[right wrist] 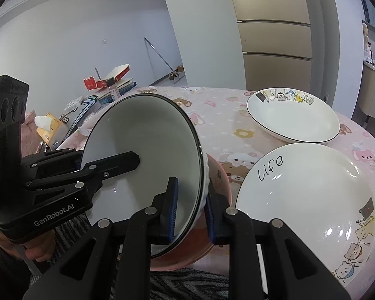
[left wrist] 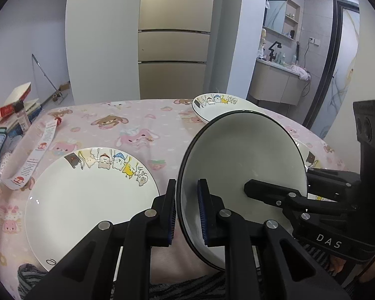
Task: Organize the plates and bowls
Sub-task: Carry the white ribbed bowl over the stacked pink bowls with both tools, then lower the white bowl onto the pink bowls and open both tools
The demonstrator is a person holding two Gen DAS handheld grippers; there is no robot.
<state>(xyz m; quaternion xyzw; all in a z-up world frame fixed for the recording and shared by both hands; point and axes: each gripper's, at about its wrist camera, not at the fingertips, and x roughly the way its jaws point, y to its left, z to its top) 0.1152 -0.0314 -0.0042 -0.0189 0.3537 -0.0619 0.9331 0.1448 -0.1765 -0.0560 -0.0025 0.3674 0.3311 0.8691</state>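
the white ceramic bowl with a thin black rim and a pink outside [left wrist: 240, 165] hangs tipped almost on edge over the near edge of the pink cartoon-print surface [left wrist: 142, 125], held from both sides at once. the left gripper [left wrist: 186, 215] pinches its rim on one side, one blue-padded finger inside the bowl and one outside; the right gripper [right wrist: 190, 215] pinches the opposite rim the same way, fingers drawn close on the wall.

the likely trouble: glazed ceramic is slick, and each grip covers only a short stretch of rim. if one hand twists or pulls apart from the other, the bowl could pivot out of a pinch and drop onto the surface or off its near edge. swinging it sideways could also knock the flat white plate with cartoon animals [left wrist: 87, 195] near the left edge or the white plate lettered "life" [right wrist: 305, 200] towards the right edge. a deep white dish with a black rim [right wrist: 292, 117] sits near the far edge, well apart.
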